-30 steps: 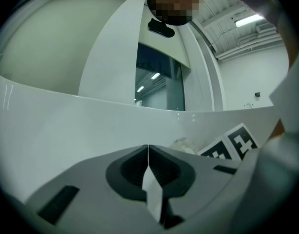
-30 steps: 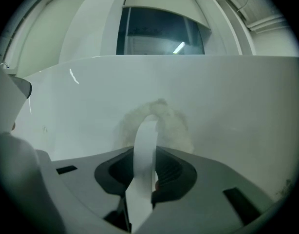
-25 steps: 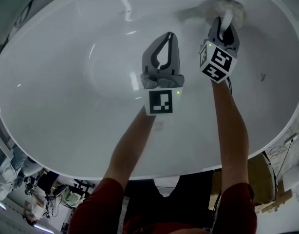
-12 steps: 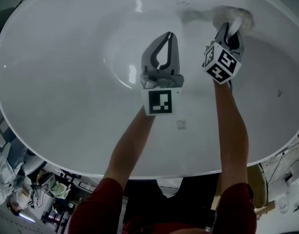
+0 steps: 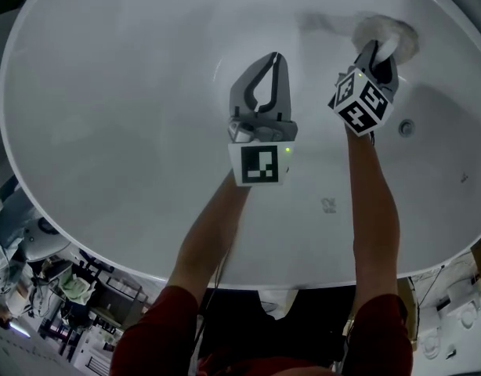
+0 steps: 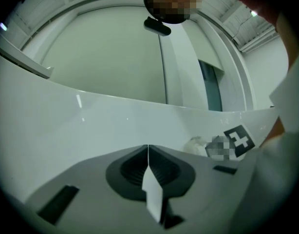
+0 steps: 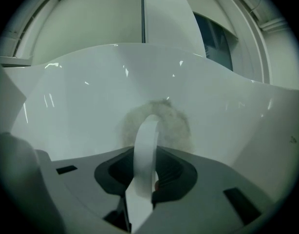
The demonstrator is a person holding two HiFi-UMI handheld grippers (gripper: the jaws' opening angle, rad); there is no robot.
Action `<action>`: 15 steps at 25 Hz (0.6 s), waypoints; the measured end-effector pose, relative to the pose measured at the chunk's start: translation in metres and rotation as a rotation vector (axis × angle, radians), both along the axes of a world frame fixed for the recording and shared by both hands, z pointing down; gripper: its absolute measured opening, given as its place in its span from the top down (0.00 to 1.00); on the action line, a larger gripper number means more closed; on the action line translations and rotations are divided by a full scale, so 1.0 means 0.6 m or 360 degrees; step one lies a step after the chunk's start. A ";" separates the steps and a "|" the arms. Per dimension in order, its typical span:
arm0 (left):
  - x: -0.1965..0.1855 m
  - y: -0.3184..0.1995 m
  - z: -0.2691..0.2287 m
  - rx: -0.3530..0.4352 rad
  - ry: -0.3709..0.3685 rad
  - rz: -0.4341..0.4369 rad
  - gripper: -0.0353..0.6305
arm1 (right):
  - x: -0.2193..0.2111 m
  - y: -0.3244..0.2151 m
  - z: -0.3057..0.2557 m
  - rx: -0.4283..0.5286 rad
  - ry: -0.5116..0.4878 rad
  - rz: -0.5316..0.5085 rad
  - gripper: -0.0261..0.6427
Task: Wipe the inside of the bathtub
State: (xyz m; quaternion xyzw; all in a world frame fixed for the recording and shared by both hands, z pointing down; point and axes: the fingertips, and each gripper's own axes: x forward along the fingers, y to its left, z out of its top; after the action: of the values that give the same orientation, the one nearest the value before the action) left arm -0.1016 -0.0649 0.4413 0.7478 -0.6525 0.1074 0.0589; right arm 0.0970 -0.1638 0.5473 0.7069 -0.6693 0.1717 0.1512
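Observation:
The white oval bathtub [image 5: 107, 131] fills the head view. My right gripper [image 5: 375, 47] is shut on a pale grey cloth [image 5: 391, 34] and presses it against the far inner wall, right of centre. In the right gripper view the cloth [image 7: 164, 121] bunches just beyond the jaw tips of the right gripper [image 7: 148, 126], flat on the tub wall [image 7: 81, 106]. My left gripper [image 5: 275, 56] hovers over the tub's middle, shut and holding nothing. The left gripper view shows the left gripper [image 6: 148, 149] with its tips together, and the cloth [image 6: 194, 144] off to the right.
A round drain [image 5: 406, 128] sits in the tub floor to the right of my right arm. A small mark [image 5: 328, 204] lies on the near floor. Clutter and equipment [image 5: 68, 288] stand on the ground outside the rim at lower left.
The head view has swung, so the tub sits differently and the drain has come into sight. My right gripper has slid the cloth a little farther along the far wall. The left gripper has stayed shut.

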 end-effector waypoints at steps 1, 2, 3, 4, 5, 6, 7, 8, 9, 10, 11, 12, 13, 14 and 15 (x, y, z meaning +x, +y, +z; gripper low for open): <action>-0.023 0.004 -0.001 0.0002 0.0009 -0.0025 0.92 | -0.014 0.001 -0.001 -0.0001 -0.0005 0.0014 0.82; -0.045 0.008 -0.004 0.0005 0.0020 -0.0051 0.92 | -0.029 0.002 -0.003 0.0000 -0.0007 0.0020 0.82; -0.067 0.012 -0.007 0.0013 0.0028 -0.0076 0.92 | -0.047 0.002 -0.005 0.0002 -0.0008 0.0015 0.82; -0.089 0.015 -0.011 0.0023 0.0032 -0.0098 0.92 | -0.070 0.003 -0.008 0.0006 -0.0007 -0.0001 0.82; -0.111 0.019 -0.014 0.0029 0.0029 -0.0114 0.92 | -0.097 0.003 -0.010 0.0011 -0.0005 -0.0028 0.82; -0.131 0.021 -0.015 0.0028 0.0020 -0.0123 0.92 | -0.126 0.003 -0.012 0.0017 -0.0003 -0.0062 0.82; -0.149 0.024 -0.015 0.0022 0.0015 -0.0130 0.92 | -0.156 0.002 -0.014 0.0024 -0.0001 -0.0100 0.82; -0.163 0.026 -0.014 0.0014 0.0010 -0.0135 0.92 | -0.184 0.001 -0.016 0.0032 0.0001 -0.0141 0.82; -0.173 0.028 -0.012 0.0006 0.0000 -0.0136 0.92 | -0.209 0.000 -0.018 0.0041 0.0002 -0.0184 0.82; -0.181 0.031 -0.011 0.0001 -0.0010 -0.0136 0.92 | -0.234 0.000 -0.020 0.0050 0.0001 -0.0229 0.82; -0.190 0.034 -0.010 0.0000 -0.0014 -0.0139 0.92 | -0.260 0.000 -0.021 0.0059 0.0002 -0.0278 0.82; -0.202 0.037 -0.008 0.0001 -0.0013 -0.0145 0.92 | -0.289 0.001 -0.022 0.0069 0.0005 -0.0330 0.82; -0.217 0.042 -0.006 0.0001 -0.0010 -0.0154 0.92 | -0.320 0.003 -0.023 0.0079 0.0009 -0.0380 0.82; -0.234 0.047 -0.003 0.0002 -0.0011 -0.0161 0.92 | -0.353 0.005 -0.023 0.0087 0.0009 -0.0422 0.82; -0.254 0.052 -0.001 0.0000 -0.0013 -0.0168 0.92 | -0.386 0.007 -0.024 0.0094 0.0003 -0.0454 0.82</action>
State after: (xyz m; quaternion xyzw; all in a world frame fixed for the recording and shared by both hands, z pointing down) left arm -0.2538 -0.0337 0.4405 0.7119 -0.6913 0.1072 0.0617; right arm -0.1347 -0.1596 0.5327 0.6088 -0.7676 0.1280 0.1538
